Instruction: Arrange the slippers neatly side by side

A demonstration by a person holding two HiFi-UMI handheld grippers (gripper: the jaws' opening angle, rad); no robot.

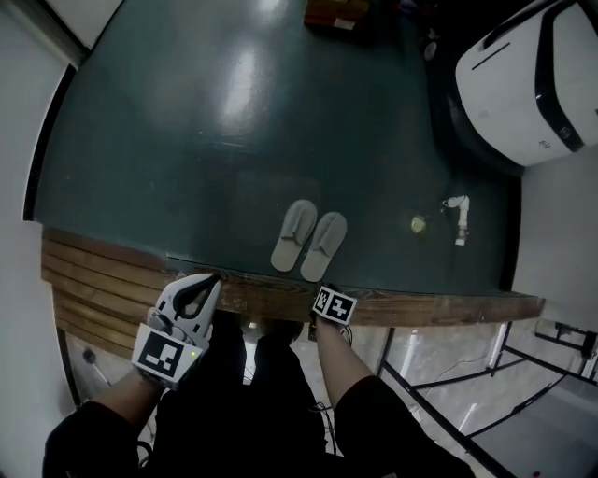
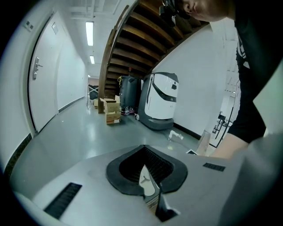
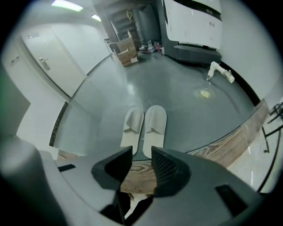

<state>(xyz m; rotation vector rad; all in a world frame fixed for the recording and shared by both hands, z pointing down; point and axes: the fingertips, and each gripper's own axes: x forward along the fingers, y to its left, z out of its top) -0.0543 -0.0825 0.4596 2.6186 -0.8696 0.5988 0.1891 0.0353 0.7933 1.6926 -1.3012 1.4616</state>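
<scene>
Two pale grey slippers lie side by side on the dark green floor, toes pointing away from me: the left slipper (image 1: 294,235) (image 3: 132,127) and the right slipper (image 1: 324,246) (image 3: 154,124). Their heels sit close to the wooden step edge (image 1: 439,306). My right gripper (image 1: 327,291) (image 3: 141,152) hovers just behind the heels, above the step, open with nothing between its fingers. My left gripper (image 1: 193,297) (image 2: 148,187) is held to the left over the wooden steps, away from the slippers. It is shut, tilted up toward the room, and I see nothing held in it.
A large white floor-cleaning machine (image 1: 528,79) (image 3: 192,22) stands at the far right. A small white object (image 1: 457,217) and a yellowish spot (image 1: 418,223) lie on the floor to the right of the slippers. Cardboard boxes (image 1: 336,14) (image 3: 126,53) sit at the back. Wooden stairs (image 1: 93,299) drop to my left.
</scene>
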